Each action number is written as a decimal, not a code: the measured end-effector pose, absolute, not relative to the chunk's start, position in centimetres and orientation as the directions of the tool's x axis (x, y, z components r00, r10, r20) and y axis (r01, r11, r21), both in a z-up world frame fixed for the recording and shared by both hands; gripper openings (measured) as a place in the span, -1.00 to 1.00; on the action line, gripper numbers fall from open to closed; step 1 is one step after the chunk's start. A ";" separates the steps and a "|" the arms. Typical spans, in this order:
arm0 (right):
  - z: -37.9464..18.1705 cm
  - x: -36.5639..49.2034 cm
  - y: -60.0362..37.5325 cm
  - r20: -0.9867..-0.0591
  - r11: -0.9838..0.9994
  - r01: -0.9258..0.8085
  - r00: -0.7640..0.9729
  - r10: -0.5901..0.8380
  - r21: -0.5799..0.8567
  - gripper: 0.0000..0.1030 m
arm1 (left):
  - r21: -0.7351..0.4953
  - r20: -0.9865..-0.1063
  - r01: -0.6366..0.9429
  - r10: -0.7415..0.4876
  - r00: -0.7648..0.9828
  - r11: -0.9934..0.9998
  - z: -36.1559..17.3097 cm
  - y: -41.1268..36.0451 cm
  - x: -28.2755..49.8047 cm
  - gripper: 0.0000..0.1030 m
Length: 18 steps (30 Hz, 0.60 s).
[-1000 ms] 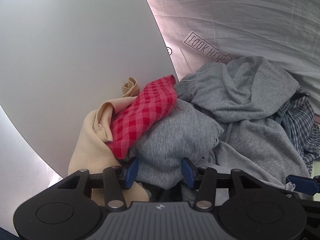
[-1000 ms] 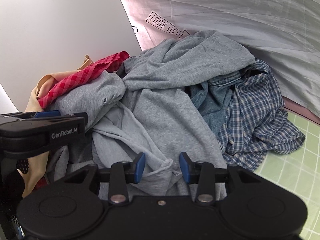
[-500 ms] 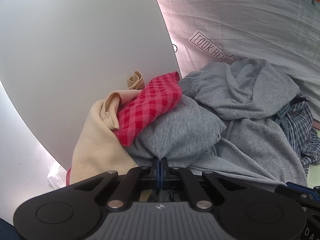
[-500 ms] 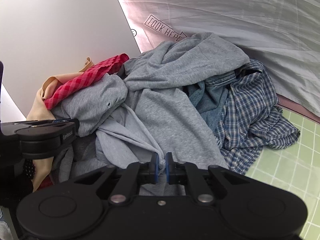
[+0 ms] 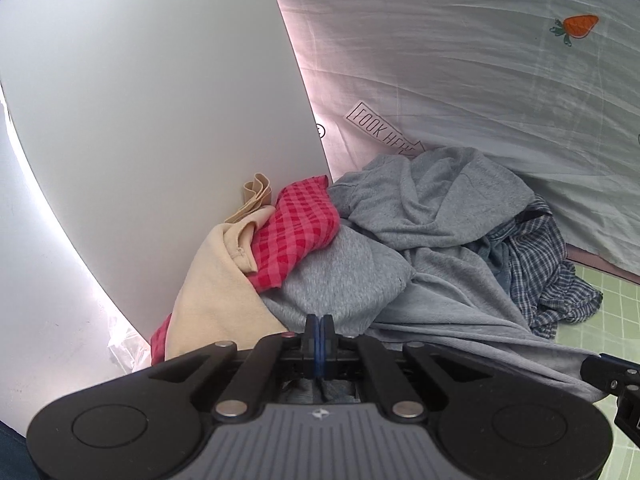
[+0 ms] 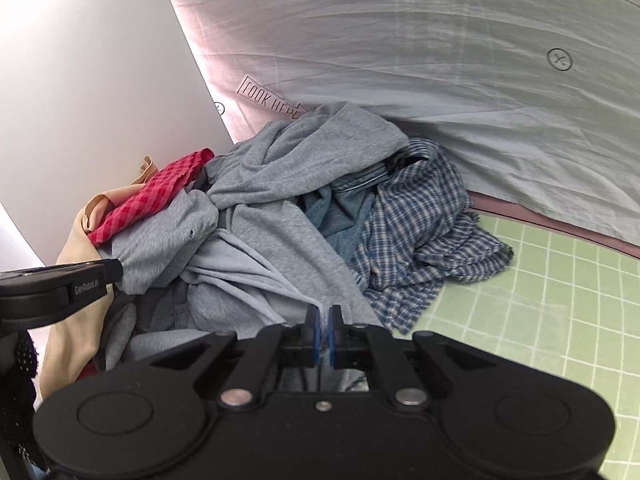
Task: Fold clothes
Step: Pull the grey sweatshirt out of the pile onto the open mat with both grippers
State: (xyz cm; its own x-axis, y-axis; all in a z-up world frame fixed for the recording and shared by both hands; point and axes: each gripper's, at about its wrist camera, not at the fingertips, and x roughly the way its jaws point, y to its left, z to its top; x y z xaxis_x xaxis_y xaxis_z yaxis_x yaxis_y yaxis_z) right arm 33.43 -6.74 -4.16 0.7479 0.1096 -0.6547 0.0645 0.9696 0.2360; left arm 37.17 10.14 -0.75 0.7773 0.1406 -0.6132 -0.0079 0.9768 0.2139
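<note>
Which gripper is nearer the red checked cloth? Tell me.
Left. The left gripper is shut on the grey garment just below the red checked cloth; the right gripper grips further right, toward the blue plaid shirt.

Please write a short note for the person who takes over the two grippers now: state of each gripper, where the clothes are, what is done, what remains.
Left gripper: shut on the grey garment at its near edge.
Right gripper: shut on the same grey fabric, further right.
Clothes: all in one heap against the white sheet; red checked cloth and beige garment on the left, blue plaid shirt on the right, partly on the green mat.
Done: both grips taken.
Left: pull the grey piece free, spread it, fold; nothing is folded yet.
</note>
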 end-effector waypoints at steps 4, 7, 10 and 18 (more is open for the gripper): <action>-3.4 30.0 -8.3 -0.641 0.968 0.104 0.765 0.070 0.230 -0.93 | 0.209 -0.604 0.005 0.124 0.787 0.978 0.5 8.9 34.5 -1.00; -3.1 27.3 -9.6 -0.637 0.966 0.136 0.770 0.037 0.221 -0.94 | 0.198 -0.603 0.023 0.103 0.791 0.980 1.3 8.0 32.3 -1.00; -2.8 24.9 -11.2 -0.634 0.959 0.174 0.774 0.006 0.222 -0.94 | 0.182 -0.609 0.049 0.074 0.790 0.982 1.8 6.8 30.1 -1.00; -1.6 20.2 -16.2 -0.591 0.945 0.302 0.787 -0.175 0.123 -0.95 | 0.131 -0.648 0.054 0.044 0.760 0.990 1.4 5.5 27.7 -0.90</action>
State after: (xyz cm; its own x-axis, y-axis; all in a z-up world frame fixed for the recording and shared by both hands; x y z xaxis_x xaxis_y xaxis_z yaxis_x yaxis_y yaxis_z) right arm 20.20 -16.19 -1.57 0.7874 -0.1746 -0.5911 0.3019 0.9454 0.1229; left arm 27.75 5.52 1.39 0.7602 0.0440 -0.6482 0.0540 0.9900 0.1305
